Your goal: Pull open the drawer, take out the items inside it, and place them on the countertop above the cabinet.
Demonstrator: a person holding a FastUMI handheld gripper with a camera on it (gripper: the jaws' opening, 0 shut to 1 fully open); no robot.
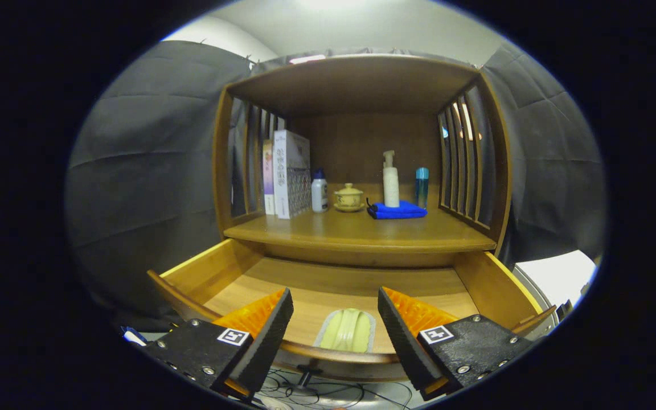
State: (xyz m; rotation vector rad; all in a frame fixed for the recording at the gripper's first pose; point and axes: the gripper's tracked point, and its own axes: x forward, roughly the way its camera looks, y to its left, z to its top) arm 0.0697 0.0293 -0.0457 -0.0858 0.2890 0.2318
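No legible text anywhere. White box [292, 172] on countertop [356, 230] carries vertical print and lattice pattern, too small to read. Book [268, 176] beside it: spine markings blurred, perhaps lettering. Square black-and-white markers on gripper [335, 319] fingers, wide apart: coded patterns, no words.

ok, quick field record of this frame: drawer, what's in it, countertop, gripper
drawer: open, pulled out below the countertop
in drawer: one pale green dish near the front wall, between the fingers in view
countertop: books, small white bottle, lidded cup, blue cloth, pump bottle, blue bottle
gripper: open, fingers spread above the drawer front, holding nothing
task state: dish not yet taken out
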